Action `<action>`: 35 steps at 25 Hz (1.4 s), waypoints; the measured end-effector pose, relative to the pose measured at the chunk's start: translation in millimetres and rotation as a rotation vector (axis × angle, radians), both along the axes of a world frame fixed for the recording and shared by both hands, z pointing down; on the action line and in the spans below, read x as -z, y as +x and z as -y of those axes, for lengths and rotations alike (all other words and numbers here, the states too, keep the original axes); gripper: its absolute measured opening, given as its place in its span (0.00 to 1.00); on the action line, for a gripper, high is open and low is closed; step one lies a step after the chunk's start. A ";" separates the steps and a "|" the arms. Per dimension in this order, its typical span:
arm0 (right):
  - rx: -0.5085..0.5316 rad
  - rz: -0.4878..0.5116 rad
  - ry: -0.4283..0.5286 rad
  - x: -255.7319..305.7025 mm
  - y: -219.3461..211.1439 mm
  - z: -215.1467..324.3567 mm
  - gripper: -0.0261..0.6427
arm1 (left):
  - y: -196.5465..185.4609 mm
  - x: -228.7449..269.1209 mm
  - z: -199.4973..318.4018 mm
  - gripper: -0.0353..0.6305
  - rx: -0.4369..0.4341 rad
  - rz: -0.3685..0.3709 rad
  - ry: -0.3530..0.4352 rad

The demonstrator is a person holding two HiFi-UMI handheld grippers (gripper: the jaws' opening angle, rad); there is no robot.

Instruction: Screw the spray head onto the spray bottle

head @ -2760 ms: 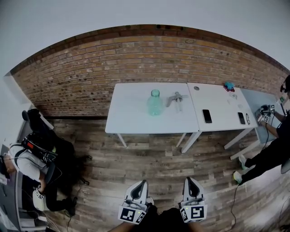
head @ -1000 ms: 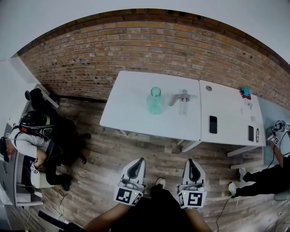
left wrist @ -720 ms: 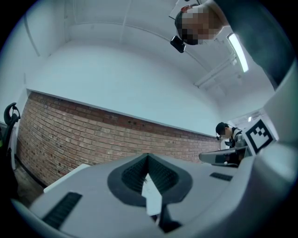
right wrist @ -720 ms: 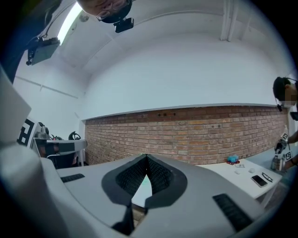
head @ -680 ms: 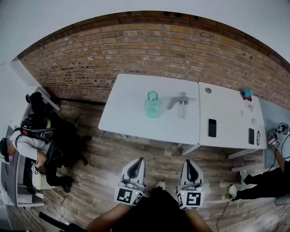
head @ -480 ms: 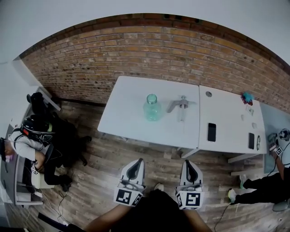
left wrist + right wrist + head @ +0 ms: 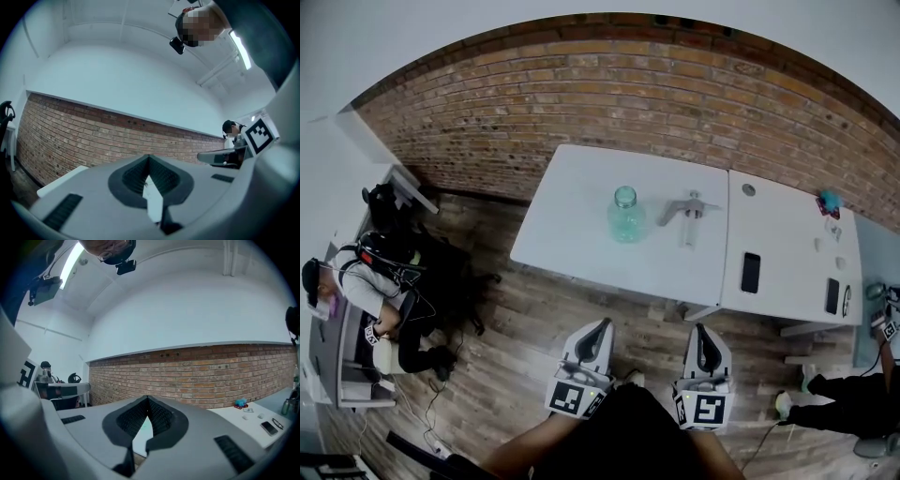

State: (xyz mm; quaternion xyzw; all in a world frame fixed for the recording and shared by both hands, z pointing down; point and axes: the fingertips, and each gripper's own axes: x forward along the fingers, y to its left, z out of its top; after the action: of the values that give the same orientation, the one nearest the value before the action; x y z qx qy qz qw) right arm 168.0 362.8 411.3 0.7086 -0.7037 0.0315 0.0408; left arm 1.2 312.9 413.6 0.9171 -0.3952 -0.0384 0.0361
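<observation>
**A:** Two grippers: what are the jaws doing?

**B:** The left gripper (image 7: 600, 326) and the right gripper (image 7: 704, 330) both have their jaws pressed together with nothing between them. They sit side by side over the wood floor (image 7: 516, 347).

**A:** Where's the bottle?

**B:** The bottle (image 7: 625, 216) stands upright on the white table (image 7: 572, 206). The spray head (image 7: 689, 208) lies near it on its right, not touching. Both are well apart from the grippers.

**A:** What has changed since the first frame?

**B:** The table now looks larger and nearer. The bottle and spray head keep their places on it. The grippers are shut as before, still abreast.
</observation>
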 end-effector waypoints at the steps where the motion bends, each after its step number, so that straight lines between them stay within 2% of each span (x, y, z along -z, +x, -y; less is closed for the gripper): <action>1: 0.000 0.004 -0.007 -2.0 -0.9 1.9 0.04 | 1.9 -1.0 1.0 0.06 -0.008 0.007 -0.003; 4: 0.001 0.006 -0.024 -8.7 -2.6 7.8 0.04 | 12.8 -4.4 1.8 0.06 -0.049 0.035 -0.001; 7: -0.003 0.001 -0.031 -13.1 -5.6 16.2 0.04 | 18.6 -5.1 16.6 0.06 -0.071 0.005 0.030; 12: -0.016 -0.020 -0.045 -15.5 -1.9 38.8 0.04 | 24.9 -16.8 52.3 0.06 -0.069 -0.021 -0.033; 17: -0.030 -0.035 -0.069 -19.3 5.9 67.5 0.04 | 32.0 -23.3 83.5 0.06 -0.087 -0.025 -0.031; 22: -0.088 -0.052 -0.057 -15.6 13.1 101.0 0.04 | 39.8 -26.4 121.3 0.06 -0.094 -0.029 -0.054; 28: -0.056 -0.080 -0.080 -14.9 5.7 141.4 0.04 | 39.3 -33.5 163.1 0.06 -0.107 -0.031 -0.041; 35: -0.091 -0.090 -0.106 -16.4 1.9 174.5 0.04 | 40.2 -35.7 205.9 0.06 -0.149 -0.021 -0.036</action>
State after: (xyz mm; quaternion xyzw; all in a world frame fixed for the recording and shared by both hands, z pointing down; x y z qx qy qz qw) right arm 169.9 188.3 427.7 0.7374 -0.6656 0.0386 0.1083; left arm 41.5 107.0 449.3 0.9427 -0.3261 -0.0382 0.0593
